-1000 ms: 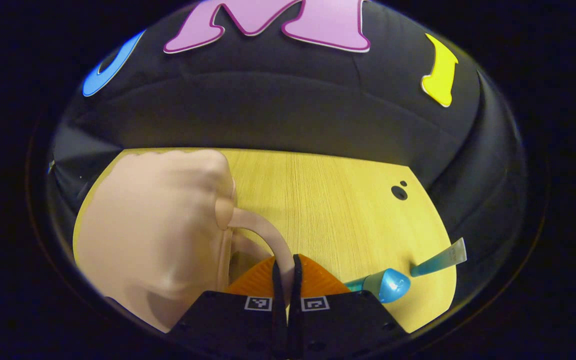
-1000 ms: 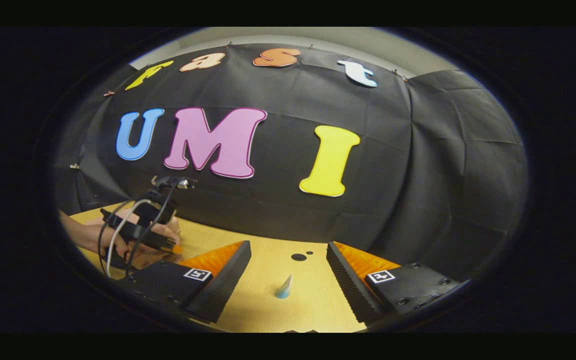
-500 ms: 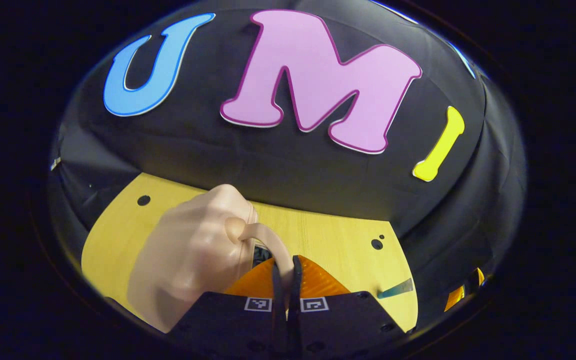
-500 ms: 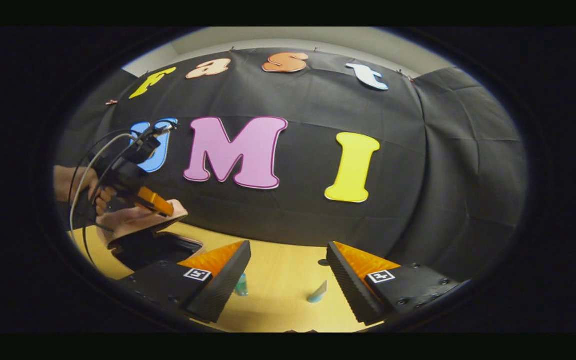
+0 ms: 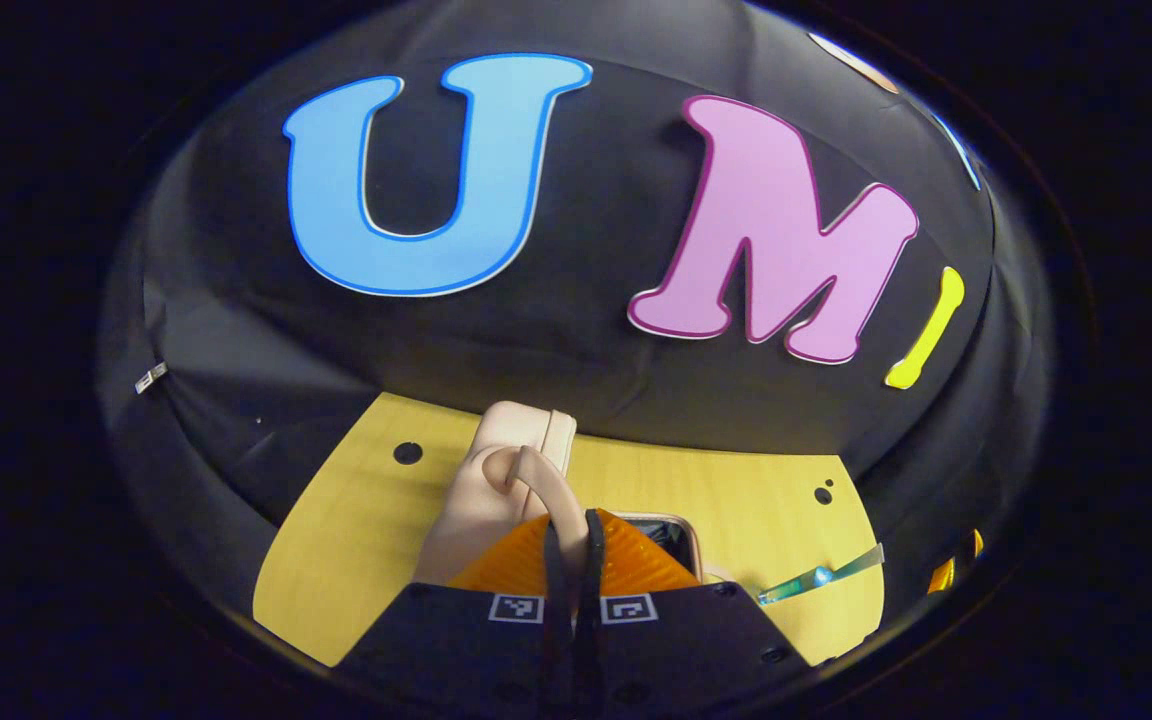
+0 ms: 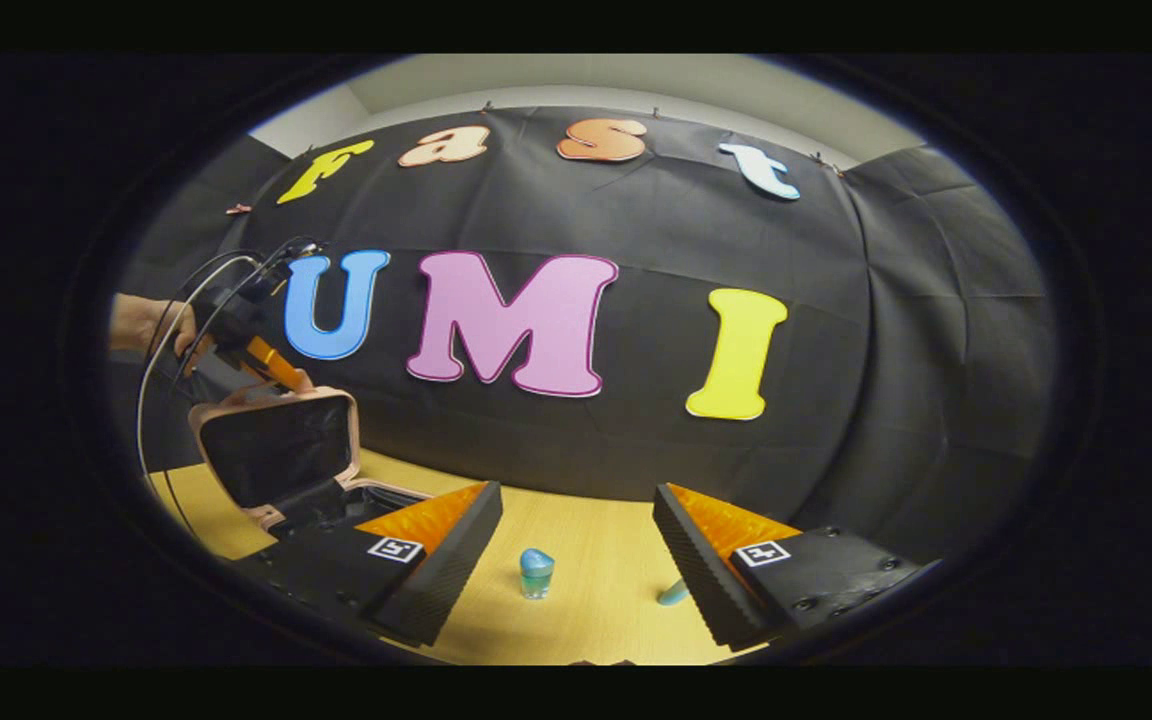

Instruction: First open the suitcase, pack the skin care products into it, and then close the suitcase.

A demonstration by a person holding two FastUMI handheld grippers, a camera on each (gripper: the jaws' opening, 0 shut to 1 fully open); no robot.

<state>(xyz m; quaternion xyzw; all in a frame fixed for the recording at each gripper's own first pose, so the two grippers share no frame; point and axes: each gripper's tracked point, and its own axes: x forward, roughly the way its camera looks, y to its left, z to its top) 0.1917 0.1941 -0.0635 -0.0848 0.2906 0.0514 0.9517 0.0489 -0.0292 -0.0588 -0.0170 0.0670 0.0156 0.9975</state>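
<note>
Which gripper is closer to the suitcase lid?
Left. The left gripper is shut on the handle of the raised lid; the right gripper hangs open, apart from it.

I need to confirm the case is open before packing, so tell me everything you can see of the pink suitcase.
The small pale pink hard-shell suitcase stands open on the yellow wooden table. Its lid is raised roughly upright, showing a black lining; the base lies flat, its interior dark. The left claw is shut on the lid's curved pink handle, holding it up. A person's hand holds that claw. The contents cannot be made out.
</note>
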